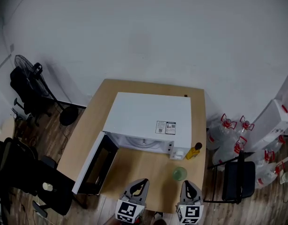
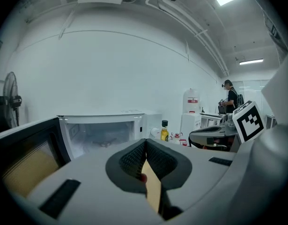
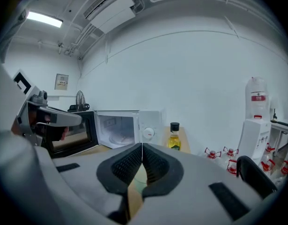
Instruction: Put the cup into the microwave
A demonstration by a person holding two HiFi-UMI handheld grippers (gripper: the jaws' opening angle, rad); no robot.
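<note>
The microwave (image 1: 148, 118) sits toward the back of the tabletop (image 1: 134, 165). Its door (image 1: 94, 165) is swung fully out from the hinge side, so the cavity is wide open, and I can make out nothing in it but the turntable plate.

The cup (image 1: 179, 173), a small greenish one, stands upright on the tabletop in front of the microwave's control-panel end, out towards the near edge and not yet picked up. An oil bottle (image 1: 194, 151) stands between the cup and that corner of the microwave, a little to the outside, close enough to get knocked on a careless lift.

The right tool (image 1: 188, 184) is on the near side of the cup from the microwave, lined up on it. In its own view the cup shows just below its clenched pads. Its jaws are pressed together with nothing in them, so they must spread before it can take the cup. The left tool (image 1: 143, 182) is level with it in front of the open cavity, also clamped shut and empty, probably kept clear of the door. I judge this to be the approach stage, with the grasp still to come.
</note>
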